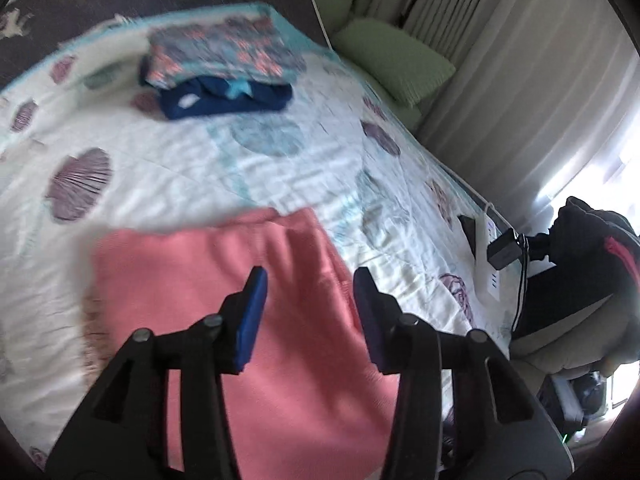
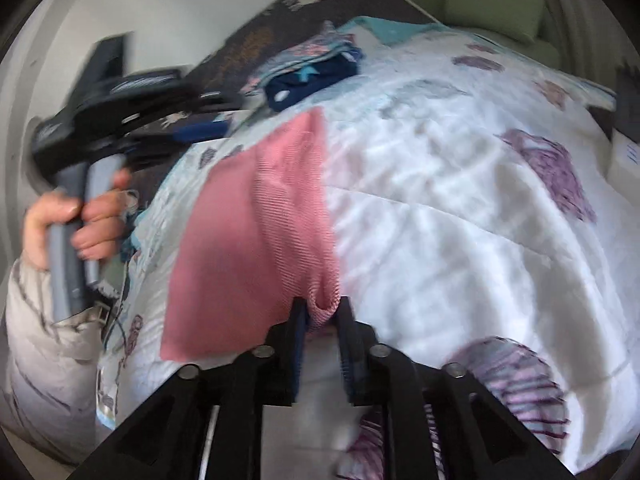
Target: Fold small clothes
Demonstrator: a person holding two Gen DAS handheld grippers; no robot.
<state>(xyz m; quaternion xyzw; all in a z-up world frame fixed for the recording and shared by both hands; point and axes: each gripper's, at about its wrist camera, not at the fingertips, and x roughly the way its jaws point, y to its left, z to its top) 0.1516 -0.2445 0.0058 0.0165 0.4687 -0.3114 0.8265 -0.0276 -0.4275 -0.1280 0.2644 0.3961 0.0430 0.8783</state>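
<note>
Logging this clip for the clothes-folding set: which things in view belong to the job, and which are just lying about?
Part of the job:
- pink cloth, a fold of it between the right gripper pads
- left gripper, open above it
- stack of folded clothes

Just lying about:
- patterned quilt
- green pillow
- curtains
- white power strip

Daylight's fine, but both my shots are smeary

Sun blows out through the curtains (image 1: 520,92) on the right, my tongs throw soft shadows on the pink cloth (image 1: 256,300), the quilt (image 2: 440,208) is motion-blurred, and fisheye bends everything into dark corners.
</note>
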